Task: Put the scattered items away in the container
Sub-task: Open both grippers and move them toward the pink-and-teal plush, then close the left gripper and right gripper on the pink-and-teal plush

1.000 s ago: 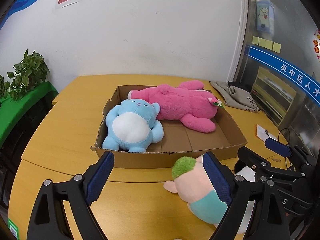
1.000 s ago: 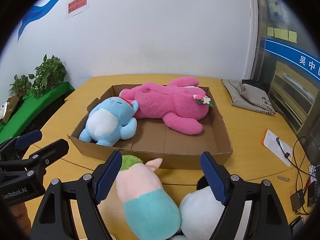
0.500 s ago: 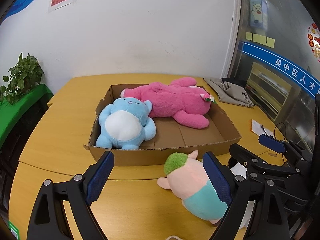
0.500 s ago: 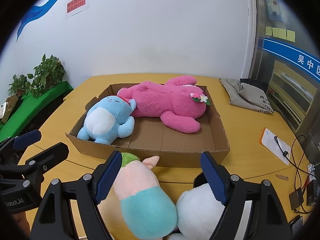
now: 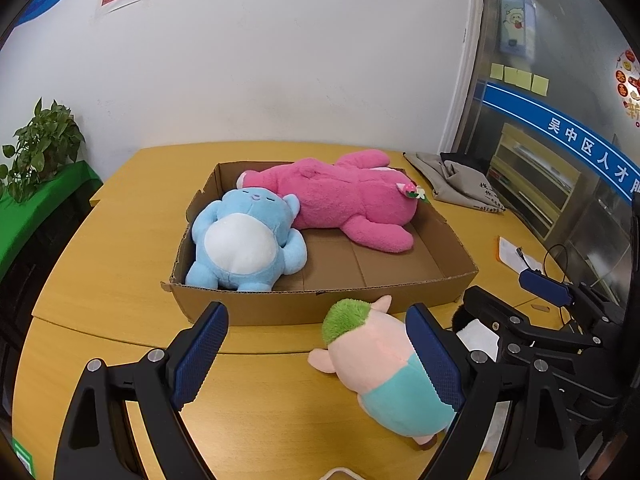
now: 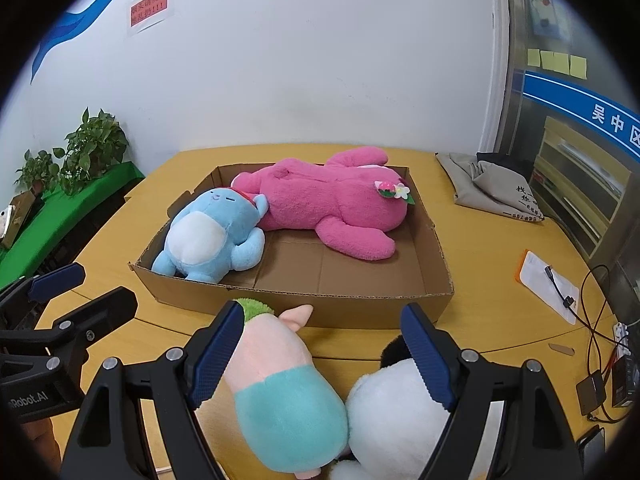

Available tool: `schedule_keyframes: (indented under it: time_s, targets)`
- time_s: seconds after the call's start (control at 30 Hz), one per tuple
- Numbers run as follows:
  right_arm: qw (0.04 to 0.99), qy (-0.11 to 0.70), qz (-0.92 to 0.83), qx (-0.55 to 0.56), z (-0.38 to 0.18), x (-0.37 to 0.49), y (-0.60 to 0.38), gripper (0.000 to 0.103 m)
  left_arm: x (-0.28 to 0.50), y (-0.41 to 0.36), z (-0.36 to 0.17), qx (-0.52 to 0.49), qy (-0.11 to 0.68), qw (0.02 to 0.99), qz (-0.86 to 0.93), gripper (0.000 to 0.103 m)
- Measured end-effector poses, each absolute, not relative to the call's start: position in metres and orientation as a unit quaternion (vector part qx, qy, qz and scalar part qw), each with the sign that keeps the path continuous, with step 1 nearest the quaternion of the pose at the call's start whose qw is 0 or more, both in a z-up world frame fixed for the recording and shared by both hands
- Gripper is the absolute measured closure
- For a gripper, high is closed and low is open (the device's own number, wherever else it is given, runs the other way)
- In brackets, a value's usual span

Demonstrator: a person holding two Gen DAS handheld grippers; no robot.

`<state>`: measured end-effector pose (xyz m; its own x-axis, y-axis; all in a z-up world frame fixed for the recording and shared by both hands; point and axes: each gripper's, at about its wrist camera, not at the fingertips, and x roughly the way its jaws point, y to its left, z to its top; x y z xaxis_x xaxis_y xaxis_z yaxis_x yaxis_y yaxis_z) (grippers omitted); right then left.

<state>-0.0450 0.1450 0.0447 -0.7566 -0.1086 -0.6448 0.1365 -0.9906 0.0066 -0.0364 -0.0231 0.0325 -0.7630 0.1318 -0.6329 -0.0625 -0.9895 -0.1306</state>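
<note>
Lying in the box (image 5: 320, 304): two plushies; outside: two.

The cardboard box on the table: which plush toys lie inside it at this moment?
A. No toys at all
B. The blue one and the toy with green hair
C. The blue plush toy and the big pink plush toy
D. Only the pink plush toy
C: the blue plush toy and the big pink plush toy lie inside the cardboard box, while the toy with green hair and a white plush toy lie on the table in front of it.
</note>
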Motion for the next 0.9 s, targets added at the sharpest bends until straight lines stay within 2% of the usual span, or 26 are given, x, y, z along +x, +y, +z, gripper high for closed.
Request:
schedule_keyframes:
  time_s: [0.77,0.9]
  targets:
    - [0.064,0.006,-0.932,0.357,0.030,-0.049,0.158,0.022,-0.042,-0.014,0.017,-0.359,-0.052,0.072,0.929,0.010]
    - [0.105,0.049,-0.924,0.364,0.012,-0.043,0.152,0.022,-0.044,-0.016,0.004,-0.367,-0.051,0.078,0.926,0.010]
